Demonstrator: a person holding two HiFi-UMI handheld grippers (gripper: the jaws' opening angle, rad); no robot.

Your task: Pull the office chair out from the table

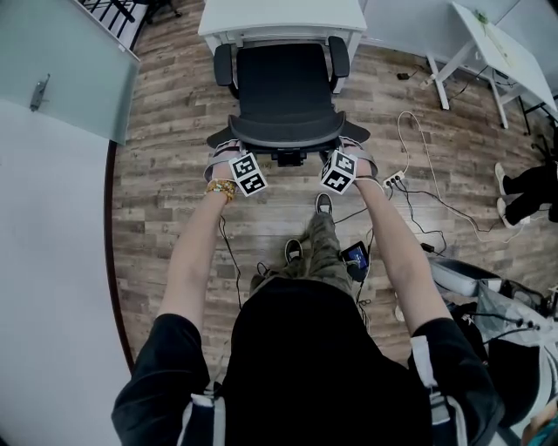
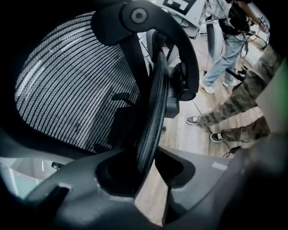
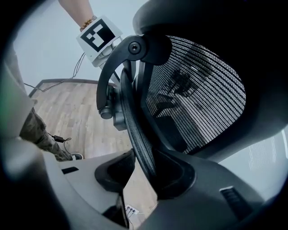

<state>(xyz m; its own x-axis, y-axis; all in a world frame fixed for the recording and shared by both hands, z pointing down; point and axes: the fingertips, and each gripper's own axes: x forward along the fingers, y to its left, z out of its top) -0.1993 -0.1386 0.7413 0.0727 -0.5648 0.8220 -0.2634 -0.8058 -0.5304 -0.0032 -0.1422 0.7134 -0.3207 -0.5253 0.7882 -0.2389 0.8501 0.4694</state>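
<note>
The office chair (image 1: pixel 288 87) is standing just in front of the table (image 1: pixel 279 17), seat facing it. On its side away from the table, the left gripper (image 1: pixel 234 157) and right gripper (image 1: pixel 350 157) are straddling the backrest (image 1: pixel 286 131) rim, jaws spread, not clamping it.

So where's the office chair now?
The office chair is top centre in the head view, facing the white table, with left gripper and right gripper at its backrest.
</note>
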